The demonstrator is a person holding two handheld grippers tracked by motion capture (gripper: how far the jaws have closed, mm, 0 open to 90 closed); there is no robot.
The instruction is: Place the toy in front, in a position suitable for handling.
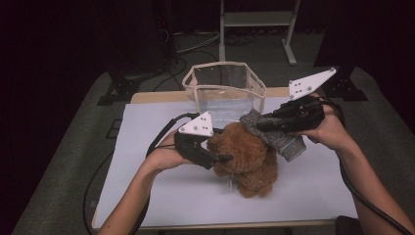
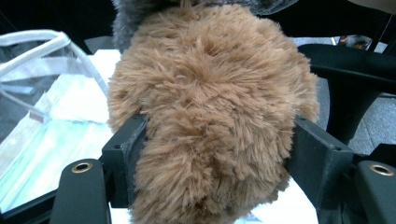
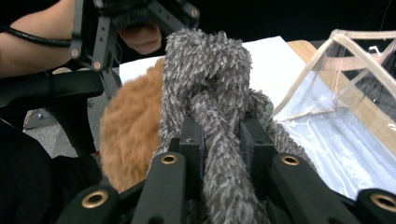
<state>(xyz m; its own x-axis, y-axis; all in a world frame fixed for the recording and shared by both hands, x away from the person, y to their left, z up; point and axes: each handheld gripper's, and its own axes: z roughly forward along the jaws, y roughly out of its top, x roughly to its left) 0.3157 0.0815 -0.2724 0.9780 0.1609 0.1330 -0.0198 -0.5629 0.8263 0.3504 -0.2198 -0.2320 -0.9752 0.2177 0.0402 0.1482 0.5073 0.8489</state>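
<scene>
Right now my left gripper [image 1: 221,157] cups one shaggy brown plush toy [image 1: 249,159] mid-table, its jaws flanking the fur; whether they press I cannot tell. My right gripper [image 1: 262,125] pinches one nubby grey sock [image 1: 288,144] against it. One clear pouch [image 1: 225,90] stands behind on the white table [image 1: 147,196]; dark room.

plush toy [image 1: 247,159]: shaggy reddish-brown fur, one even colour
fuzzy cloth [image 1: 284,139], lying against the plush toy: grey flecked with lighter grey
clear bag [image 1: 224,93], behind the plush toy: see-through walls with cream-white trim
surface [image 1: 147,147], under the plush toy: plain white sheet over a pale wood edge
left hand-held gripper [image 1: 222,157]: black body, white three-cornered plate
right hand-held gripper [image 1: 259,126]: black body, white plate, brass-coloured rivets
</scene>
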